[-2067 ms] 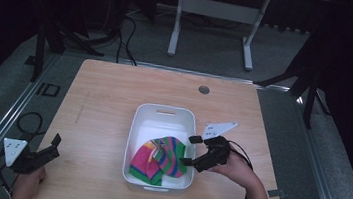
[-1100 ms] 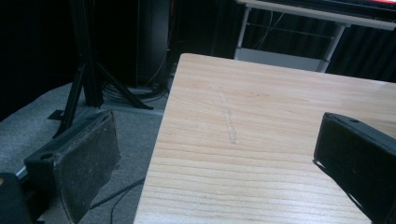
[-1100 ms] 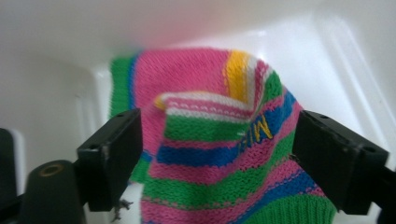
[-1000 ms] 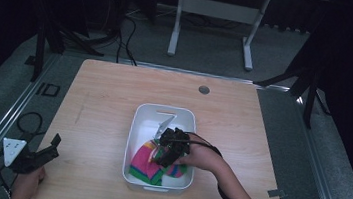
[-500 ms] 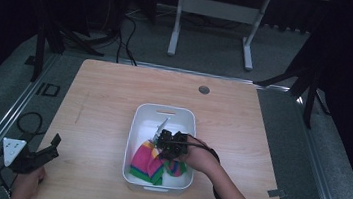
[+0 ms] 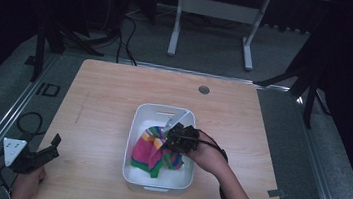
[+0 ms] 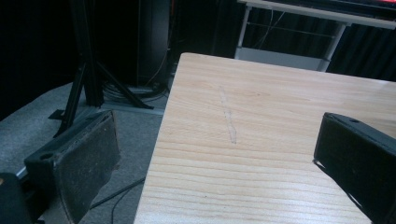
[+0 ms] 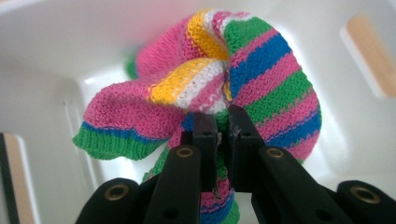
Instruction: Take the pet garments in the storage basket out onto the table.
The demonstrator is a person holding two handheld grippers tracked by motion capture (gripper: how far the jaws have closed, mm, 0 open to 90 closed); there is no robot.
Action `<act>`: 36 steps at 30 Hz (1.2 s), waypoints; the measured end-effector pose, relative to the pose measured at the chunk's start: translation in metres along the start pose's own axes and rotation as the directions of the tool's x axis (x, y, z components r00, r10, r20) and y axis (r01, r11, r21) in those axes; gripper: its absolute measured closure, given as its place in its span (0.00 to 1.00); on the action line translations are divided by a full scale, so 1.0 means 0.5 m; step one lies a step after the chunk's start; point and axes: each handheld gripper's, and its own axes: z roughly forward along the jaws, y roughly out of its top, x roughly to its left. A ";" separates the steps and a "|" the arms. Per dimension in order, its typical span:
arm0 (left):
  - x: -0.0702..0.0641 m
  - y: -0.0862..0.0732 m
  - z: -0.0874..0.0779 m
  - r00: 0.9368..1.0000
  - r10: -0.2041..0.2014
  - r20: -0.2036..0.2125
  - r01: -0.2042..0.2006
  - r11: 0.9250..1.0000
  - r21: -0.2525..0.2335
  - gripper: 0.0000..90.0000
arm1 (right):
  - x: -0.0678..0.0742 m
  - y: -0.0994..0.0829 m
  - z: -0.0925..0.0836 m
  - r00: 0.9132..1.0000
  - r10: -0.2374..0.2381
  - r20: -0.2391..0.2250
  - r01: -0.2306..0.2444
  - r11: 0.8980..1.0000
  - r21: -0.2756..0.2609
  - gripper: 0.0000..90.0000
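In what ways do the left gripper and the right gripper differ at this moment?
The left gripper has its jaws wide apart and holds nothing; the right gripper is shut on the striped knitted cloth. The left sits at the table's near-left edge; the right is inside the white bin. Both have black jaws.

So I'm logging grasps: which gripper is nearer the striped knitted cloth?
Right. The right gripper is shut on the striped knitted cloth inside the white plastic bin; the left gripper hangs off the table's left edge.
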 end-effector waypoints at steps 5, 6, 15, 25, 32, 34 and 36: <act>0.000 0.000 0.000 1.000 -0.001 0.000 0.001 1.000 0.000 0.01 | -0.003 0.012 -0.046 1.000 0.002 0.024 -0.001 0.997 -0.075 0.93; -0.001 0.000 0.000 1.000 -0.003 0.000 0.003 1.000 -0.002 0.01 | -0.002 0.015 -0.056 1.000 0.001 0.030 0.001 0.996 -0.089 0.93; 0.000 0.000 0.000 1.000 -0.001 0.000 0.001 1.000 -0.002 0.01 | 0.002 0.035 -0.149 0.997 -0.016 0.081 0.034 0.973 -0.228 0.93; 0.000 0.000 0.000 1.000 -0.002 -0.001 0.002 1.000 -0.002 0.01 | -0.022 0.008 -0.221 0.990 0.033 0.141 0.012 0.953 -0.304 0.93; -0.002 0.000 0.000 1.000 0.007 -0.003 -0.007 1.000 0.001 0.01 | -0.051 -0.051 -0.262 0.978 0.100 0.181 -0.034 0.940 -0.338 0.93; -0.002 0.000 0.001 1.000 0.006 -0.004 -0.006 1.000 0.000 0.01 | -0.059 -0.068 -0.272 0.975 0.117 0.190 -0.045 0.937 -0.345 0.93; -0.002 0.000 0.001 1.000 0.006 -0.004 -0.006 1.000 0.000 0.01 | -0.067 -0.085 -0.282 0.969 0.137 0.205 -0.056 0.933 -0.355 0.93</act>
